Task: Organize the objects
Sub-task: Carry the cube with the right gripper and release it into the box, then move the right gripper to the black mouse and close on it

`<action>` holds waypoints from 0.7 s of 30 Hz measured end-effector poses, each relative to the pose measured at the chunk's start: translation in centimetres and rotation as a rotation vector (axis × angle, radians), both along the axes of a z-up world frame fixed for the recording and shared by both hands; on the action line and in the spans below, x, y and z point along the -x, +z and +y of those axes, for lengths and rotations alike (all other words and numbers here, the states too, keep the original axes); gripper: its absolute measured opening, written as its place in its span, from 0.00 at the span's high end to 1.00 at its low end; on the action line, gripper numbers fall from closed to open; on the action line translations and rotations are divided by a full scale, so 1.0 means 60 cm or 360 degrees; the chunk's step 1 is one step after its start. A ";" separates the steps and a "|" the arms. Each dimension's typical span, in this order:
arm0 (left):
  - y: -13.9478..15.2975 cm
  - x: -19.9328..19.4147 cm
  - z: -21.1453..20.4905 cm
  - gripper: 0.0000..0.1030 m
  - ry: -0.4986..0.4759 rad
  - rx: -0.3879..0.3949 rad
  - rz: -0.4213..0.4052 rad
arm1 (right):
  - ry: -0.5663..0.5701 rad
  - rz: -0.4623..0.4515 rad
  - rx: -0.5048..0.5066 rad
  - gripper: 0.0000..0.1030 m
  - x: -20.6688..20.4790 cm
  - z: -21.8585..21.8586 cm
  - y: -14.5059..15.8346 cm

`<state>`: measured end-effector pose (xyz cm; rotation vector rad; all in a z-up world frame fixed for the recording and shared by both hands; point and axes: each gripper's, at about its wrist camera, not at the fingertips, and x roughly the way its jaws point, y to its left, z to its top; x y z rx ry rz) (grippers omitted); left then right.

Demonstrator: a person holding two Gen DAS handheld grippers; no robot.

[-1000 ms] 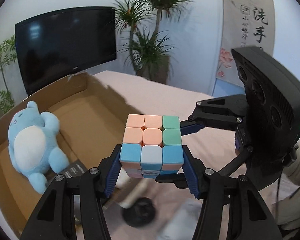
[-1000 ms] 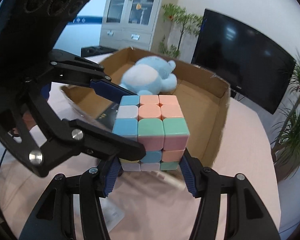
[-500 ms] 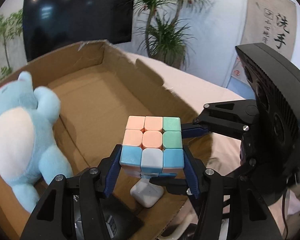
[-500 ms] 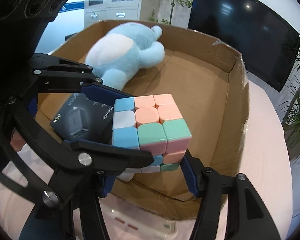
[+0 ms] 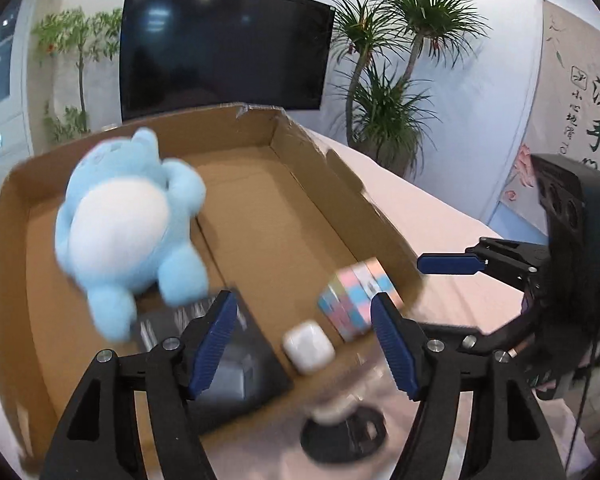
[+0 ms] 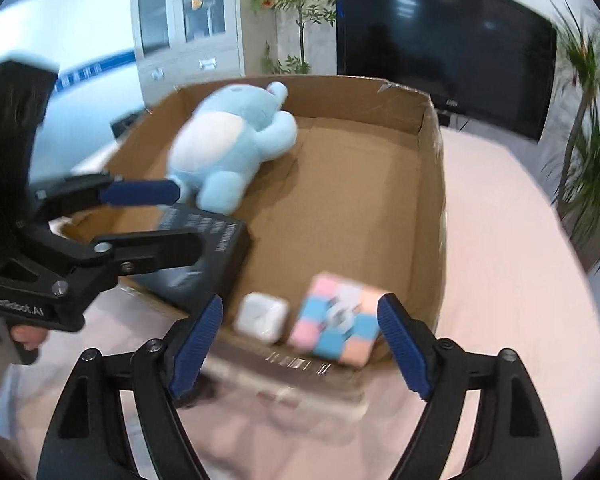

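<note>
A pastel puzzle cube (image 5: pixel 354 300) (image 6: pixel 338 322) lies in the near right corner of the cardboard box (image 5: pixel 316 152) (image 6: pixel 432 184), next to a white earbud case (image 5: pixel 308 346) (image 6: pixel 262 318). A blue plush toy (image 5: pixel 128 224) (image 6: pixel 228 148) and a black box (image 5: pixel 224 360) (image 6: pixel 204 256) also lie inside. My left gripper (image 5: pixel 304 342) is open and empty above the box's near end. My right gripper (image 6: pixel 300 340) is open and empty, just above the cube and case. Each gripper shows in the other's view.
The box sits on a pink-covered table (image 6: pixel 500 280). A black round object (image 5: pixel 344 436) lies on the table in front of the box. A dark TV (image 5: pixel 220 44), potted plants (image 5: pixel 384 92) and a cabinet (image 6: pixel 188 28) stand behind.
Both grippers held the cube together over the box. Both have opened and pulled back, and the cube now lies in the box's corner by the earbud case.
</note>
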<state>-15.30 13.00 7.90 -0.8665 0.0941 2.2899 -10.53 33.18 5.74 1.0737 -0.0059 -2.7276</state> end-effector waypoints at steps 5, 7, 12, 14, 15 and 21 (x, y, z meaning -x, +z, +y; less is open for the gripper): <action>-0.030 -0.058 -0.042 0.33 -0.0119 -0.0014 -0.0109 | 0.0093 -0.0047 -0.0029 0.23 -0.059 -0.028 -0.032; -0.054 -0.072 -0.044 0.33 -0.0184 0.0017 -0.0177 | 0.0143 -0.0111 -0.0016 0.23 -0.070 -0.043 -0.056; -0.105 -0.101 -0.039 0.33 -0.0225 0.0086 -0.0272 | 0.0243 -0.0181 -0.0094 0.23 -0.057 -0.108 -0.113; -0.109 -0.095 -0.035 0.33 -0.0274 0.0006 -0.0315 | 0.0252 -0.0167 -0.0131 0.23 -0.046 -0.126 -0.120; -0.110 -0.092 -0.032 0.33 -0.0285 -0.0009 -0.0325 | 0.0260 -0.0170 -0.0136 0.23 -0.039 -0.129 -0.124; -0.139 -0.077 -0.017 0.33 -0.0297 0.0014 -0.0387 | 0.0323 -0.0168 -0.0260 0.47 -0.013 -0.154 -0.147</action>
